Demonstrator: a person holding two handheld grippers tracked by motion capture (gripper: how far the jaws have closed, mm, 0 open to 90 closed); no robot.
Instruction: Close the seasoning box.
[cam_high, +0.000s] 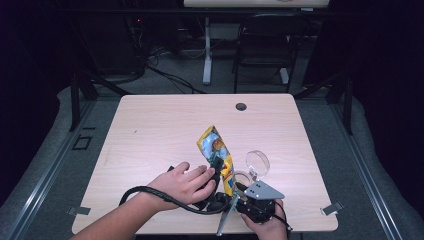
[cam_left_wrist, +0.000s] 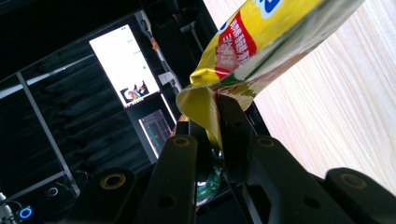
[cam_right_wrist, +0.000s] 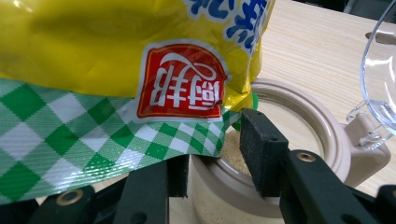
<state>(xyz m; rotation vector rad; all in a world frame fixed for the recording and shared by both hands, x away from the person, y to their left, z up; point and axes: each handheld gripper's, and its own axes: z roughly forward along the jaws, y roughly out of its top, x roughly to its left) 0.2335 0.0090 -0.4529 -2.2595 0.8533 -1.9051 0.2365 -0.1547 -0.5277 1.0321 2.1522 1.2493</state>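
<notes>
High view: a yellow seasoning pouch (cam_high: 216, 155) stood tilted above the near right part of the wooden table (cam_high: 150, 125), its lower end hanging over a small beige jar (cam_high: 242, 178) whose clear hinged lid (cam_high: 257, 163) was swung open behind it. The left gripper (cam_high: 216, 172), under the person's left hand (cam_high: 182, 185), met the pouch at its lower middle; the right gripper (cam_high: 240, 192), held by the right hand (cam_high: 265, 225) at the table's near edge and topped by a grey plate, pointed at the jar from the near side. Left gripper view: the two black jaws were clenched on the pouch (cam_left_wrist: 261, 42), a folded yellow edge of the film pinched flat between the pads, the rest of the bag rising up and to the right over the table (cam_left_wrist: 345, 116). Right gripper view: the jaws stood apart on either side of the jar (cam_right_wrist: 243, 182), the right pad (cam_right_wrist: 261, 151) lying against the rim and the left pad partly hidden under the pouch's (cam_right_wrist: 116, 70) green-checked end; whether both pads pressed on the jar could not be told. Pale granules lay inside the jar's mouth, directly below the pouch, and the clear lid (cam_right_wrist: 380, 70) stood upright to the right.
</notes>
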